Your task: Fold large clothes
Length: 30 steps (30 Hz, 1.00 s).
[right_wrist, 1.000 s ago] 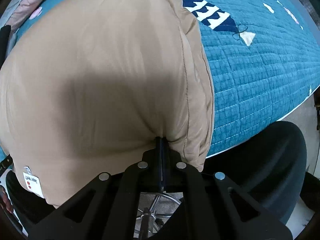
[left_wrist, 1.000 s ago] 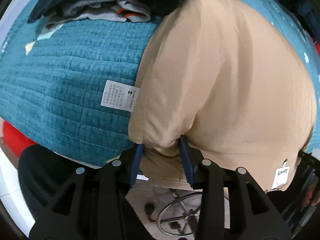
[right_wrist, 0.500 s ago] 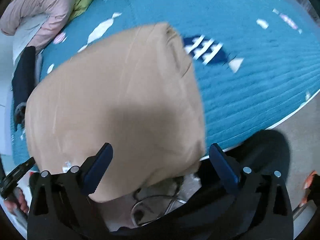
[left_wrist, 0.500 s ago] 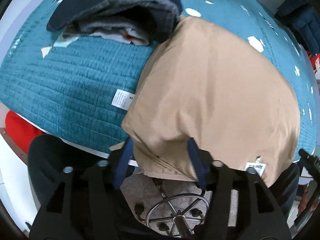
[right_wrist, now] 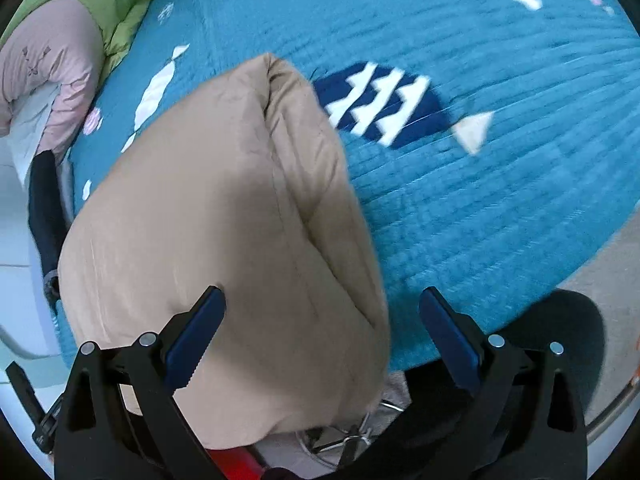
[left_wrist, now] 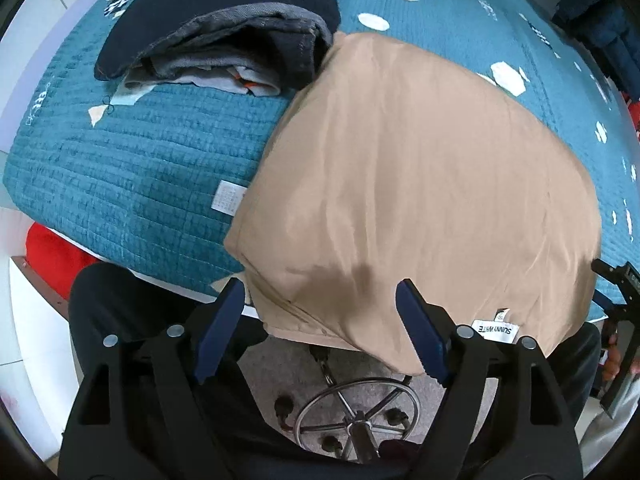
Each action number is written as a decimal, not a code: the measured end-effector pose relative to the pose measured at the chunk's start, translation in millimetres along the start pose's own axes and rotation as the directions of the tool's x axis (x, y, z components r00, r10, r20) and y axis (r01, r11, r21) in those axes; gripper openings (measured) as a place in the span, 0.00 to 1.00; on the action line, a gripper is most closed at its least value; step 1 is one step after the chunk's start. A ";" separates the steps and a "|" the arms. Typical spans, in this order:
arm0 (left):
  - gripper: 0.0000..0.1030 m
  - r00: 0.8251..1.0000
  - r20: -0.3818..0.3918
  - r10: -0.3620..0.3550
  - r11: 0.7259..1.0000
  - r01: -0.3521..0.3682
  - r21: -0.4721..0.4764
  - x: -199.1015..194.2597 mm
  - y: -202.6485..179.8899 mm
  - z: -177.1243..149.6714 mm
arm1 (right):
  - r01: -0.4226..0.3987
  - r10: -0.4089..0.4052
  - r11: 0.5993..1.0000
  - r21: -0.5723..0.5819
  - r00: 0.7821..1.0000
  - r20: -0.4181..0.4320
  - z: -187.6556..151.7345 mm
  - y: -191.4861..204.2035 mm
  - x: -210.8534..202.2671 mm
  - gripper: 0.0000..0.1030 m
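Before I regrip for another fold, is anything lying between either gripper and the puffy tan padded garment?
Nothing visible. The puffy tan padded garment lies bare under the left gripper, whose jaws are opening off it, and the open right gripper. The dark folded clothes pile only touches its far corner.

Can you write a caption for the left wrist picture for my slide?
Left gripper, jaws opening, above a folded tan jacket on a teal quilt.

A bedroom in a home.
A bed under a teal quilt (left_wrist: 132,168) carries stacked folded clothes (left_wrist: 224,40); puffy jackets (right_wrist: 60,52) lie at its far edge.
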State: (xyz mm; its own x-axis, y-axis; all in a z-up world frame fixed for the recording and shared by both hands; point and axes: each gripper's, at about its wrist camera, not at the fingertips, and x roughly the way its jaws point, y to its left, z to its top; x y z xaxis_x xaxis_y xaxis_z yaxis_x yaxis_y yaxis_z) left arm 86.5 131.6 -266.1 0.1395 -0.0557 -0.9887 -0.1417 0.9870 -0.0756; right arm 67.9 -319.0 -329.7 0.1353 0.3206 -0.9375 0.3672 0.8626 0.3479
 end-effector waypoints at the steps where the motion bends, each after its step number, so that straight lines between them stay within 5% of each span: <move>1: 0.76 1.000 -0.002 0.000 1.000 0.000 0.006 -0.6 -1.6 -0.4 | -0.023 0.023 1.000 0.010 1.000 -0.016 2.5 -4.5 6.7 0.92; 8: 0.77 0.999 -0.032 0.003 1.000 -0.002 0.016 9.2 -19.3 -1.6 | -0.181 0.181 0.977 0.112 0.983 0.009 1.9 -32.8 16.7 0.94; 17: 0.77 0.999 -0.040 0.006 0.999 -0.004 0.041 12.6 -35.7 -4.3 | -0.135 0.130 0.990 0.049 0.987 0.092 -9.6 -22.4 10.0 0.91; 19: 0.77 0.999 -0.033 0.009 0.999 -0.007 0.051 10.3 -40.5 -2.9 | -0.160 0.156 0.987 0.025 0.980 0.119 -14.0 -14.4 7.4 0.76; 21: 0.77 1.000 -0.023 0.007 0.998 -0.006 0.063 7.4 -45.9 -0.3 | -0.221 0.220 0.975 0.010 0.971 0.094 -15.6 -7.3 7.1 0.40; 24: 0.77 1.000 -0.010 0.009 0.997 -0.009 0.074 3.5 -53.7 3.7 | -0.187 0.188 0.982 -0.011 0.979 0.083 -14.5 4.5 2.9 0.29; 30: 0.76 0.999 0.038 -0.015 0.991 0.010 0.134 -11.9 -84.7 29.8 | -0.226 0.227 0.974 -0.022 0.965 0.135 -17.1 20.0 -15.3 0.22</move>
State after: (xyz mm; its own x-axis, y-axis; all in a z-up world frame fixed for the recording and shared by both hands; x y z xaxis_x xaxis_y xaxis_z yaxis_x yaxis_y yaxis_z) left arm 126.1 53.2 -244.0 0.1788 -0.0645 -0.9818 -0.0074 0.9977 -0.0669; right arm 57.5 -300.0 -308.3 0.3377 0.4519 -0.8256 0.3071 0.7763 0.5505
